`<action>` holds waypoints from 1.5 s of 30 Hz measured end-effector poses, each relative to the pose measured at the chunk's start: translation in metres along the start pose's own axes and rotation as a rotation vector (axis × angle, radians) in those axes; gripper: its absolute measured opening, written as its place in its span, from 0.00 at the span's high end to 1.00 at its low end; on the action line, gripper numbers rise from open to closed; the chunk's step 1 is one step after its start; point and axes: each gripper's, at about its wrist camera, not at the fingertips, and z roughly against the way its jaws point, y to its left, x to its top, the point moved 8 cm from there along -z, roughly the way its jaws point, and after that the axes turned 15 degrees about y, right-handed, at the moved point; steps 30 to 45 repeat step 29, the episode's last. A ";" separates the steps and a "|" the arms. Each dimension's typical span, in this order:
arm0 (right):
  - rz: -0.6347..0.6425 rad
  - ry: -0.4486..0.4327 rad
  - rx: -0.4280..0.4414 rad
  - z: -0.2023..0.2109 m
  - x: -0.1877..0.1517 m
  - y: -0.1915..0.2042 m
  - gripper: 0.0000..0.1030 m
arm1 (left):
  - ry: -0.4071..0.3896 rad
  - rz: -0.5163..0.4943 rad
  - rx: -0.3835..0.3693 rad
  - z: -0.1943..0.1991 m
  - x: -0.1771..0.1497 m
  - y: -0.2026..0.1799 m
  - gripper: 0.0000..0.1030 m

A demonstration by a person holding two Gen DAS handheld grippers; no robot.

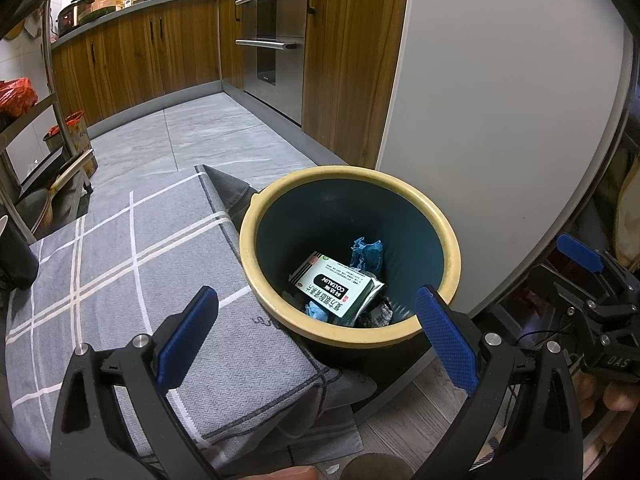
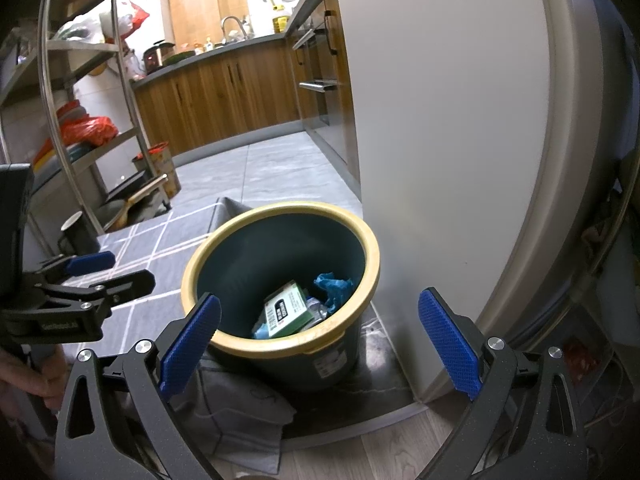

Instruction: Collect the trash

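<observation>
Both views are evenly lit by soft indoor light, brightest at the far kitchen wall. The pale refrigerator side [image 2: 440, 120] carries a broad, dull sheen without hard glare. The trash bin [image 1: 348, 256] interior is dim, its bottom in shade. Fisheye distortion bows the cabinets [image 1: 132, 64] and shelf posts [image 2: 132, 112]; black vignetting fills the corners. Focus is fairly sharp throughout.

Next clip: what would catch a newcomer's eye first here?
The dark teal bin with a yellow rim stands on the floor between a grey checked cloth and a white fridge. Inside lie a green-and-white medicine box and crumpled blue paper. The left gripper and right gripper hover open and empty above it.
</observation>
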 end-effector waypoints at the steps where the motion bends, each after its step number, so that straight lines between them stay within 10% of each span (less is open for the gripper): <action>1: 0.000 0.001 0.000 0.000 0.000 0.000 0.05 | 0.000 0.000 0.000 0.000 0.000 0.000 0.06; 45: 0.001 0.003 0.001 -0.001 -0.001 0.002 0.05 | -0.007 -0.031 -0.006 0.000 -0.003 -0.001 0.06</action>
